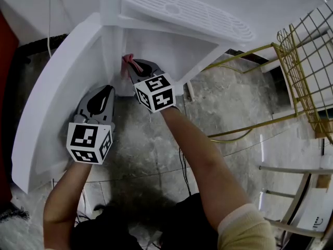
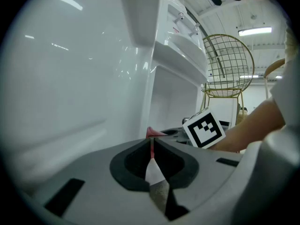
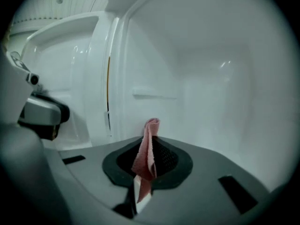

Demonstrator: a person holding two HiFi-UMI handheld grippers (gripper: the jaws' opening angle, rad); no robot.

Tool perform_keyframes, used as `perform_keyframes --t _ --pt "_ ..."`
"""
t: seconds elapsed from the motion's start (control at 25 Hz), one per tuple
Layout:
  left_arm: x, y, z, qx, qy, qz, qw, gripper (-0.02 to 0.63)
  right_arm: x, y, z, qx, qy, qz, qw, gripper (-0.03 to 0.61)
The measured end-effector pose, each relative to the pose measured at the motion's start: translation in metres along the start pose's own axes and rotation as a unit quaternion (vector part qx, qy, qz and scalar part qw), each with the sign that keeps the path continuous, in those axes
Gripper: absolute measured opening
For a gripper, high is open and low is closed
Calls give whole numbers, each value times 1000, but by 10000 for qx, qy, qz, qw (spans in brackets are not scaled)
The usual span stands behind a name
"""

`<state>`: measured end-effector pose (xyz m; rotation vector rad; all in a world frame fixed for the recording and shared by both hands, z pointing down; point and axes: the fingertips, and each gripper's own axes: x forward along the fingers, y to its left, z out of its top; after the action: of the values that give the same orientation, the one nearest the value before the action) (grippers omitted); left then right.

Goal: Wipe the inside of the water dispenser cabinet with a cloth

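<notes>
The pink cloth (image 3: 149,146) is a thin, crumpled strip standing upright, clenched in the right tool (image 1: 138,72) at the mouth of the white cabinet (image 3: 211,78). The left tool (image 2: 152,146) is pinched closed on nothing.

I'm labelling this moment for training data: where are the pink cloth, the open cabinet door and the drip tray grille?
pink cloth (image 3: 145,156), right gripper view, on its upright fold.
cabinet door (image 1: 54,103), head view, on its broad white face.
drip tray grille (image 1: 192,12), head view, on its slotted surface.
</notes>
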<state>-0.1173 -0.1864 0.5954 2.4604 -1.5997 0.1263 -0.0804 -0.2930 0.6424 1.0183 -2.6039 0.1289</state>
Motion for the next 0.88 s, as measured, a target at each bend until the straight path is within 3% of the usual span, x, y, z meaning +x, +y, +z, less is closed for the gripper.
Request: perform_keyframes --t 0.16,0.4,0.88 --pt "-1 2 -2 -60 20 5 10000 18 8 5 -24 -670 525 18 9964 29" --pt "0 3 -6 -152 37 -13 9999 18 18 10 -57 -1705 1253 -55 9773 29" --pt "1 -1 -9 -172 76 -148 9997 18 24 -14 -57 -1524 1547 -564 9745 29"
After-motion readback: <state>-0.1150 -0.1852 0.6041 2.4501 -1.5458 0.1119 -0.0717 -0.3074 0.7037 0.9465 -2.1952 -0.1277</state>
